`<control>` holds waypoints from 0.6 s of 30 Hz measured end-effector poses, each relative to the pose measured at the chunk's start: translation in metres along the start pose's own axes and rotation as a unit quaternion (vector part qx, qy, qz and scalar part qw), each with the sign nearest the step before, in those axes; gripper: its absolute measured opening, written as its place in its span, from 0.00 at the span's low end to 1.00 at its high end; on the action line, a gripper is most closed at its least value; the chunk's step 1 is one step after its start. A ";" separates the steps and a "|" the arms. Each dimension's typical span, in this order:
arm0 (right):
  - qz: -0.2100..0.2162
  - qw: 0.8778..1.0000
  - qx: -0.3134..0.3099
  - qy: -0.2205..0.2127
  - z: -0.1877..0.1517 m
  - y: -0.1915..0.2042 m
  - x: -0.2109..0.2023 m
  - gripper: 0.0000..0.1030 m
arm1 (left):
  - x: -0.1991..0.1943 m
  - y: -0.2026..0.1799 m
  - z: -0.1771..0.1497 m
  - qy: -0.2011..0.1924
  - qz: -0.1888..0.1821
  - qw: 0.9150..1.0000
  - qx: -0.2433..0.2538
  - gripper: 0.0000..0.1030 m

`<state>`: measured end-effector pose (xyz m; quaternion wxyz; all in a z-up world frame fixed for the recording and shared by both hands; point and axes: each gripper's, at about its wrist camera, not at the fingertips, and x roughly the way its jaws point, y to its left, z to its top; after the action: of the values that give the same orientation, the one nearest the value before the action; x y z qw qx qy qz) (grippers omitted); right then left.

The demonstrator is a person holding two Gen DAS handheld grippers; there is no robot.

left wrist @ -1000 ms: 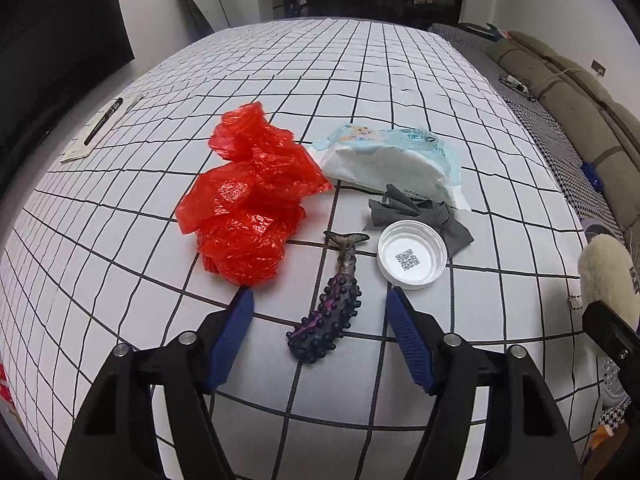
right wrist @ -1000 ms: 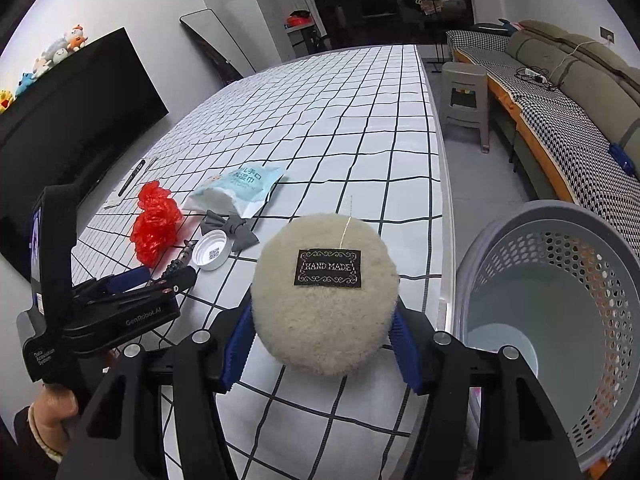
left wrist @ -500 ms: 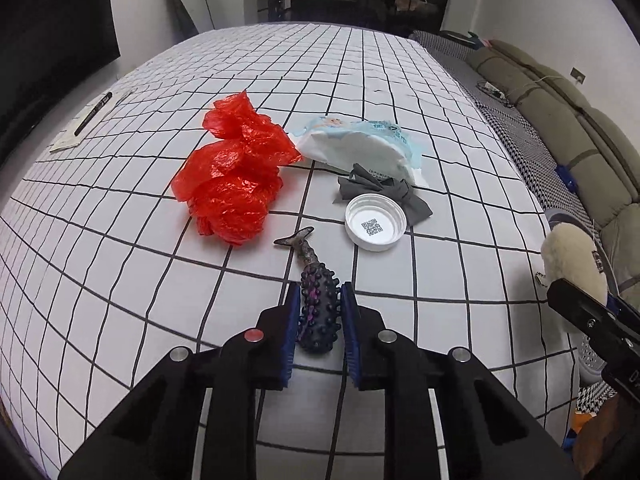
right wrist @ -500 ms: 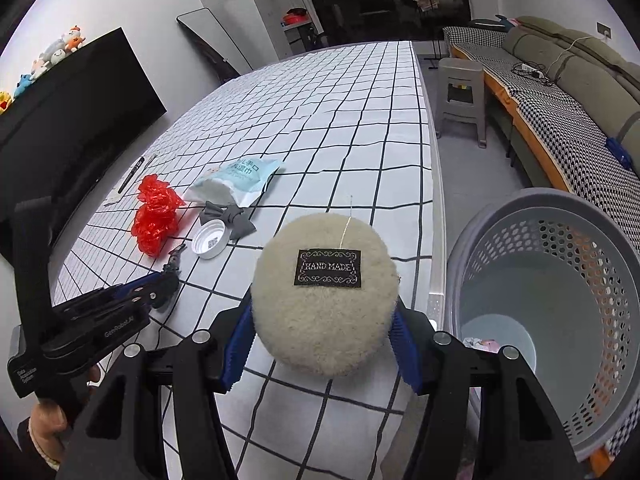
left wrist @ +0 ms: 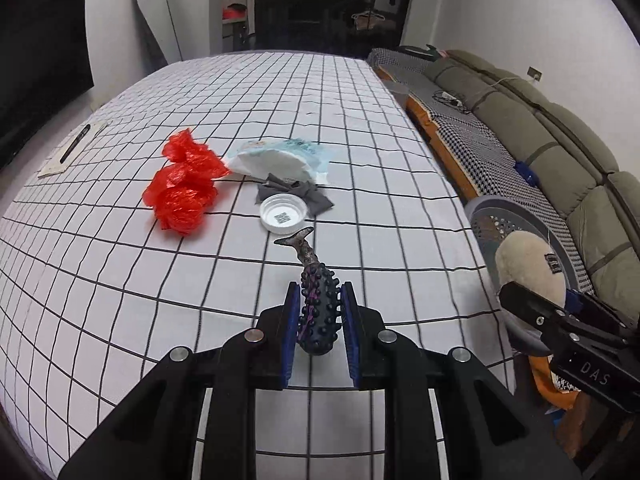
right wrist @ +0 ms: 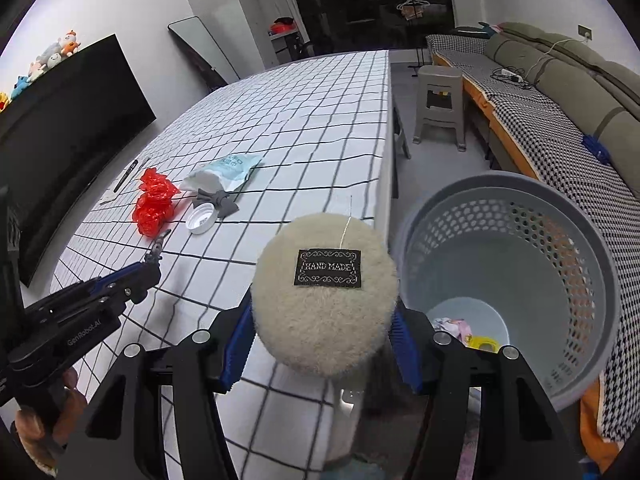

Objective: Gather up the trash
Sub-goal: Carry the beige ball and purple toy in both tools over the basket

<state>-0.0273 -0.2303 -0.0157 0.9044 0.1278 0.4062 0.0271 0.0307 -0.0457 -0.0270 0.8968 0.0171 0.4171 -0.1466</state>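
Where tablecloth point(right wrist: 320, 140) ends (basket point(right wrist: 592, 264) beside)

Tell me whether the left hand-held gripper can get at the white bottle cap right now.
Probably not as is: the left hand-held gripper is shut on the knobbly purple toy, so its jaws are full. The white bottle cap lies uncovered ahead of it on the table.

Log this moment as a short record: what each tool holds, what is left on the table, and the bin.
left tool: shut on knobby toy, lifted off the table
right tool: shut on wool puff, beside the basket
on table: red bag, wipes pack, grey bow, white lid, pen
basket: on the floor past the table edge, some scraps at the bottom
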 end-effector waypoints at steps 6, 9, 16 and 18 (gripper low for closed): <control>-0.023 0.999 0.023 -0.012 -0.013 -0.033 -0.021 0.57 | -0.005 -0.040 0.003 -0.007 -0.024 0.999 0.035 0.20; -0.034 0.999 0.038 -0.016 -0.017 -0.052 -0.028 0.57 | -0.002 -0.063 0.004 -0.004 -0.035 0.998 0.053 0.20; -0.070 0.994 0.074 -0.028 -0.023 -0.101 -0.045 0.57 | 0.015 -0.113 0.010 0.012 -0.062 0.994 0.092 0.20; -0.079 0.993 0.085 -0.027 -0.024 -0.115 -0.047 0.57 | 0.020 -0.126 0.011 0.017 -0.067 0.992 0.102 0.20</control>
<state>-0.0825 -0.3433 -0.0259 0.9003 0.1725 0.3909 -0.0827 0.0162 -0.1728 -0.0235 0.8712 0.0831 0.4152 -0.2484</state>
